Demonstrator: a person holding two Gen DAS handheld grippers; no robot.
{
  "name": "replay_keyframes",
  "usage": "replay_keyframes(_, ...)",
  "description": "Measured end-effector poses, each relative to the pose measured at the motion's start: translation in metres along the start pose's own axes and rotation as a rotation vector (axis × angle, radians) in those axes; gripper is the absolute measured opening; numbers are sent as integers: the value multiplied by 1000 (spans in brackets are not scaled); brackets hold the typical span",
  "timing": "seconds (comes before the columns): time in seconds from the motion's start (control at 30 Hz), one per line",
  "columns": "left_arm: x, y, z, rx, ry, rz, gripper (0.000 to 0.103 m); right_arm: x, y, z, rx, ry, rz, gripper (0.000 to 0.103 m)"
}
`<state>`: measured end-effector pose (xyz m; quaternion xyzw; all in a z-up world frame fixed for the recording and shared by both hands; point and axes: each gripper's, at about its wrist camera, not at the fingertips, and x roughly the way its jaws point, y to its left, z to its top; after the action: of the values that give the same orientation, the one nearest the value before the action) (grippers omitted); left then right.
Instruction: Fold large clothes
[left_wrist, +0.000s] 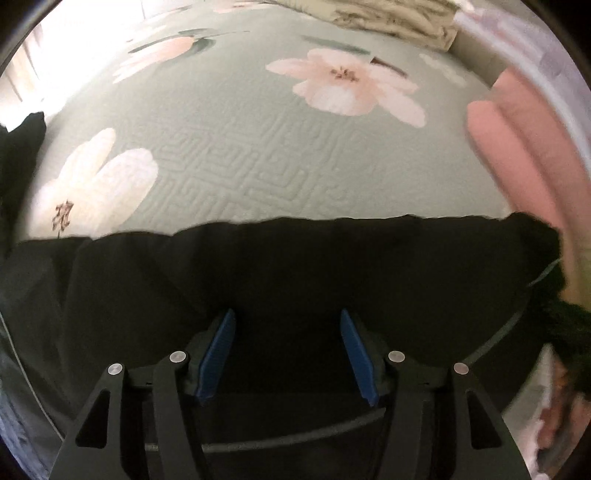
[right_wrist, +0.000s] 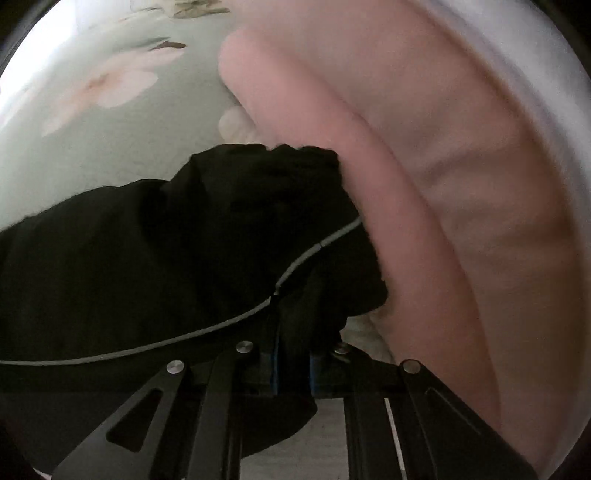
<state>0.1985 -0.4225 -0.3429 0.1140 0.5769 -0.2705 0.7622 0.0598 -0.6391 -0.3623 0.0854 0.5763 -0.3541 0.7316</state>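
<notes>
Both hand-held grippers point steeply down, one parted and one clamped.

The left hand-held gripper (left_wrist: 288, 350) holds its blue pads (left_wrist: 218, 354) apart, dark cloth (left_wrist: 295, 266) lying under the gap, neither pad visibly pressing it. The right hand-held gripper (right_wrist: 293, 365) has its jaws nearly together, pinching a fold of that cloth between the pads.

A black garment (left_wrist: 295, 266) with a thin grey line is seen on a sage-green bedspread (left_wrist: 258, 147) printed with pale pink flowers; pink folded fabric (right_wrist: 424, 184) lies alongside.
</notes>
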Motion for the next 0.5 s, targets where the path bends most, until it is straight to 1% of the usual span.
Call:
replay_keyframes(0.03,-11,6,-5,-23,-12,-32,60,-1,3,0,-11,-2,-12,12)
replay_keyframes(0.1,-32,14,-15,-51,-43,-57,60,-2,2,2,9,7,-2,12)
replay_keyframes(0.2,-69,37,-46,-75,-74,-30,61,-17,-2,6,43,-3,29,11)
replay_keyframes(0.27,-91,60,-71,-105,-78,0,61,-39,-2,7,55,-36,51,11)
replay_keyframes(0.3,-96,71,-78,-122,-78,9,61,-52,0,7,56,-56,67,11)
replay_keyframes(0.33,-105,84,-91,-147,-76,19,61,-70,4,7,56,-84,98,11)
replay_keyframes(0.43,-130,128,-130,-231,-75,68,61,-121,23,10,29,-162,163,11)
replay_keyframes(0.5,-147,157,-150,-284,-86,99,61,-152,45,6,-2,-204,199,11)
